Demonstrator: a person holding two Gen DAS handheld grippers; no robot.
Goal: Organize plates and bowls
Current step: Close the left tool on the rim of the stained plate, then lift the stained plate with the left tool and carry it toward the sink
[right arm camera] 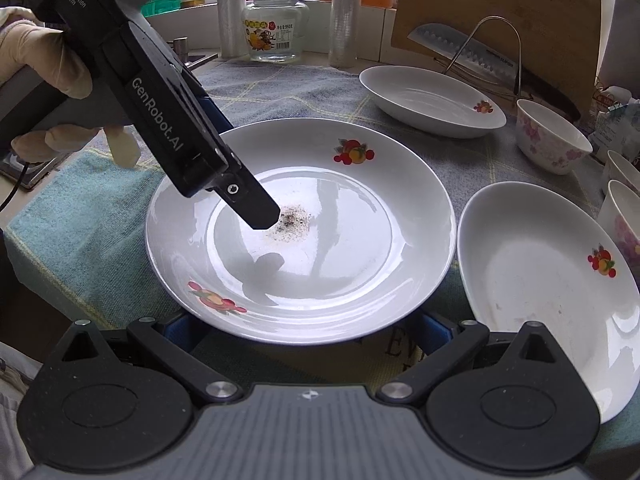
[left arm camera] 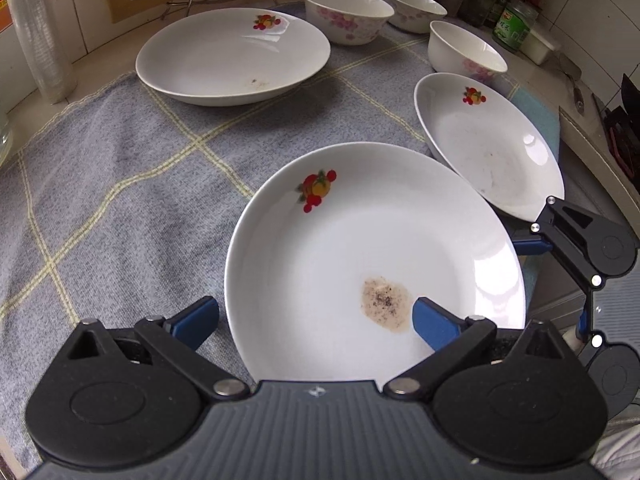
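A white plate (left arm camera: pixel 360 240) with a fruit print and a brown stain lies nearest on the grey checked cloth (left arm camera: pixel 120 160). My left gripper (left arm camera: pixel 316 322) is open and straddles its near rim, with one blue finger over the plate and the other outside it. In the right wrist view that inner finger (right arm camera: pixel 256 208) points at the stain on this plate (right arm camera: pixel 340 272). My right gripper (right arm camera: pixel 306 334) is open at the plate's other edge, its blue tips partly hidden under the rim. A second plate (left arm camera: pixel 492 144) lies to the right, a third plate (left arm camera: pixel 232 56) far back. Three flowered bowls (left arm camera: pixel 348 12) stand behind.
A knife and cutting board lean on a wire rack (right arm camera: pixel 480 52) behind the far plate. A glass jar (right arm camera: pixel 276 24) and stacked plastic cups (left arm camera: pixel 40 32) stand by the window. Jars and bottles (left arm camera: pixel 512 24) crowd the back right corner. A gloved hand (right arm camera: pixel 36 60) holds the left gripper.
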